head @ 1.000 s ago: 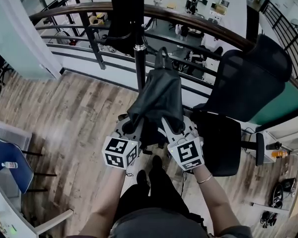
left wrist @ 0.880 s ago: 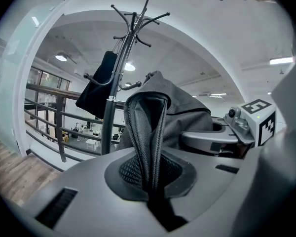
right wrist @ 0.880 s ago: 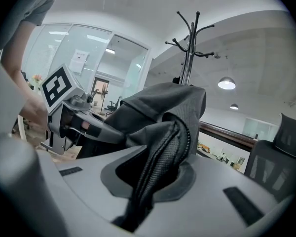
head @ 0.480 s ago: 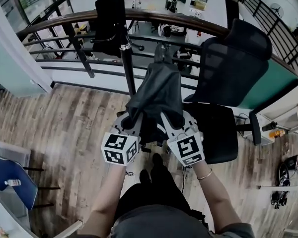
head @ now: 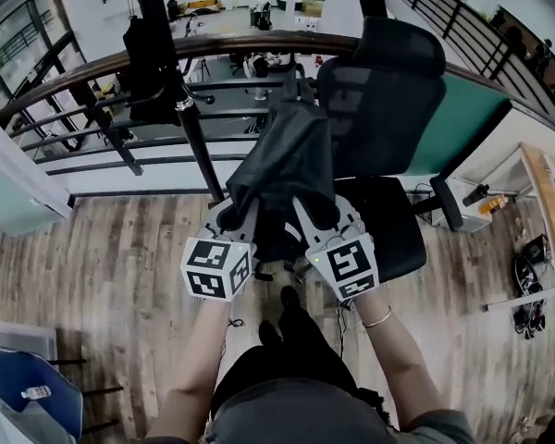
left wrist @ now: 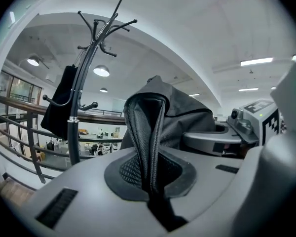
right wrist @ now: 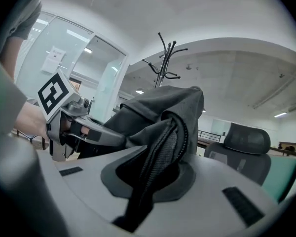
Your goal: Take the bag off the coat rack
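The bag is hanging clear of the coat rack, just to its right and not touching it. It is a dark grey fabric bag with a black mesh-lined zipper edge, slumping in soft folds. The left gripper is pinching one fold of that edge and the right gripper is pinching another, so the bag is draping between them. The coat rack is a thin black pole standing upright at the edge of the floor, its curved hooks spreading at the top. A dark item is hanging from one lower hook.
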